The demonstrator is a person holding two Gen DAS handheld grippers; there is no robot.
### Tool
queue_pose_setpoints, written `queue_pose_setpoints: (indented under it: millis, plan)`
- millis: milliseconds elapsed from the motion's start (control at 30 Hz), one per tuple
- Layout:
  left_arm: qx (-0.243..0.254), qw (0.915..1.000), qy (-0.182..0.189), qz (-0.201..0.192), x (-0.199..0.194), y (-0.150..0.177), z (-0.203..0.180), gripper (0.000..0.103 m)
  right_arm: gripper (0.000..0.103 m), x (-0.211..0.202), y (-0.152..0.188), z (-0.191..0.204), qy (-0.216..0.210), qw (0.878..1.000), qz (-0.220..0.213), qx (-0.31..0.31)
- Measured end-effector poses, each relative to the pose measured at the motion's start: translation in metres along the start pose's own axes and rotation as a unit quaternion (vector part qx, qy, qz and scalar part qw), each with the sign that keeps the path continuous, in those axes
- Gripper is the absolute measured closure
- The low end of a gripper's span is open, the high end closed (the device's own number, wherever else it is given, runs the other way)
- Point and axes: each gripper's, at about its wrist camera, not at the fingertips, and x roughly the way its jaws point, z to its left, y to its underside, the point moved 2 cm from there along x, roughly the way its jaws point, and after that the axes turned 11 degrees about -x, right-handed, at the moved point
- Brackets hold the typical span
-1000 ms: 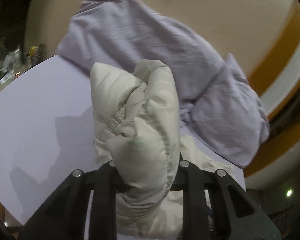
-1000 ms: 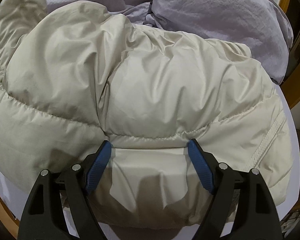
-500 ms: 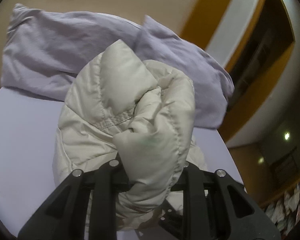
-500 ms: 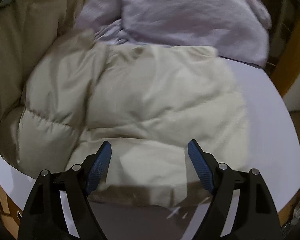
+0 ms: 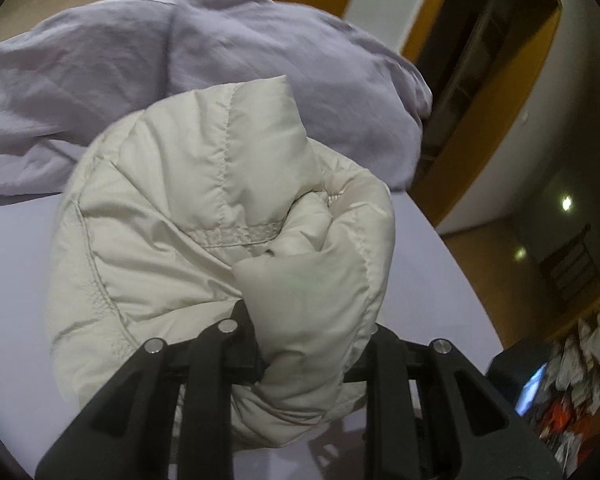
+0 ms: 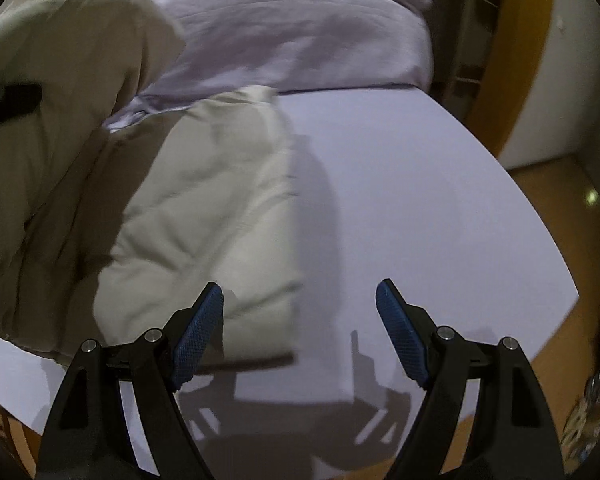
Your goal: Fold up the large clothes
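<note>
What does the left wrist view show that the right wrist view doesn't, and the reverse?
Only the left wrist view shows the left gripper shut on a bunched fold of the cream puffer jacket, stitching and elastic trim close up. Only the right wrist view shows the right gripper open with nothing between its blue pads, the jacket's flat part lying on the white tabletop, and the gripper's shadow there. Both show the jacket, the lilac bedding behind it, the tabletop and the orange-trimmed wall at right.
</note>
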Motion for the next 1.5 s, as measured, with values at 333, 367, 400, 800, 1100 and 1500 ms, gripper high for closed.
queue_pose_setpoints:
  millis: [333,367,400,800,1100,1500]
  plan:
    - [0.079,0.9949,-0.024,0.057,0.051,0.037,-0.052,0.079,0.022,-0.007,0.023,-0.056,0.033,0.997,0.013,0.070]
    - [0.087,0.9942,-0.026,0.058,0.052,0.039,-0.056,0.079,0.022,-0.007,0.025,-0.059,0.035,0.996,0.014,0.076]
    - [0.091,0.9937,-0.029,0.057,0.051,0.039,-0.059,0.077,0.022,-0.008,0.027,-0.063,0.036,0.996,0.015,0.082]
    - [0.088,0.9956,-0.003,0.033,-0.002,0.026,-0.072,0.028,0.022,-0.031,0.011,-0.069,0.035,0.995,-0.015,0.088]
    - [0.054,0.9980,-0.029,-0.015,-0.043,-0.007,-0.040,0.024,0.018,-0.041,-0.015,-0.057,0.022,0.997,-0.039,0.070]
    - [-0.037,0.9898,-0.136,-0.023,-0.025,-0.046,0.083,0.024,0.018,-0.037,-0.039,-0.048,0.009,0.997,-0.045,0.065]
